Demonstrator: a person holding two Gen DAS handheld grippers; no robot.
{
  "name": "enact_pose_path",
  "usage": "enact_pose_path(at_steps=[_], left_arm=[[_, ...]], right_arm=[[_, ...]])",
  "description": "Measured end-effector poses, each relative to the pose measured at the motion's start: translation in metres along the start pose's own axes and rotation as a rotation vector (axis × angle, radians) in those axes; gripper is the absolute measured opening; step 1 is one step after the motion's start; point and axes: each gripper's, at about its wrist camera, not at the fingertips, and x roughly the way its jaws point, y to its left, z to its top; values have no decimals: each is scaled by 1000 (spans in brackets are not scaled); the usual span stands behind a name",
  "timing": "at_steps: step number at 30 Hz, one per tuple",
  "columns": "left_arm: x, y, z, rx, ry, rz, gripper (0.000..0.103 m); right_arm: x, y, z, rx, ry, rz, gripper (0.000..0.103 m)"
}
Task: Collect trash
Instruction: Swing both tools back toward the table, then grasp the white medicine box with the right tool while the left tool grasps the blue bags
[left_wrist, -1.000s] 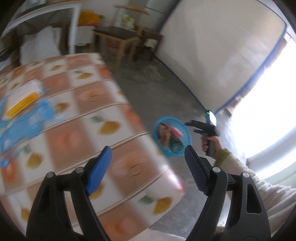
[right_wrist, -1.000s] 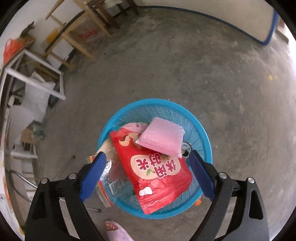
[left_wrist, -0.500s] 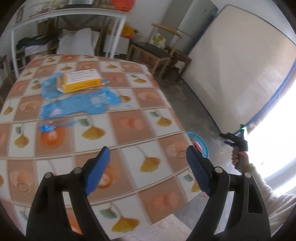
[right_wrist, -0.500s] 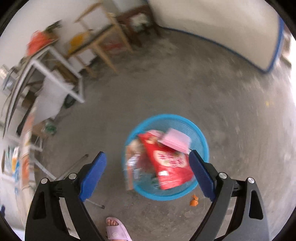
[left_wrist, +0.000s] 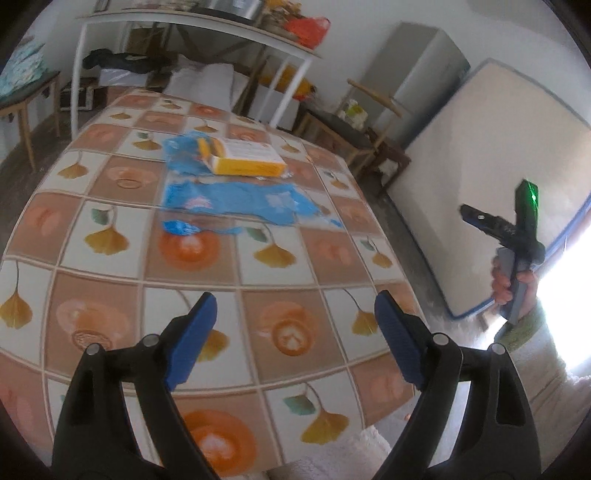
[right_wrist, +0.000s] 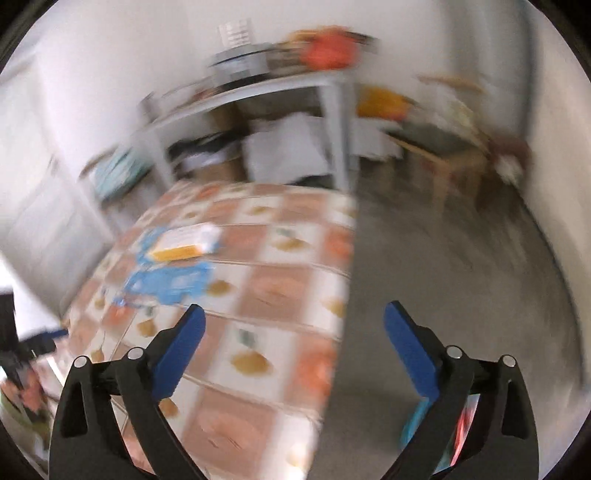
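The whole right-wrist view is smeared by motion — the blue basket (right_wrist: 413, 424) shows only as a sliver behind a gripper arm at the bottom edge, and print on the yellow box (right_wrist: 184, 242) is unreadable.

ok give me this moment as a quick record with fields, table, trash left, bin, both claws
table: patterned tablecloth
trash left: yellow box lying on blue wrappers, far side of table
bin: blue basket on floor beside table, mostly hidden behind the right claw's finger
left claw: open, empty, over table
right claw: open, empty, just been opening, view blurred
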Motion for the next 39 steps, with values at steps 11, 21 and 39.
enact_pose_path(at_steps=[11, 21, 39], left_arm=[[-7, 71, -5, -161, -50, -17, 83], [-2, 87, -15, -180, -24, -57, 83], [-31, 82, -56, -156, -3, -67, 83]], right_arm=[[194, 176, 95, -333, 209, 122, 96], [335, 147, 124, 73, 419, 73, 91], [196, 244, -22, -287, 554, 178, 83]])
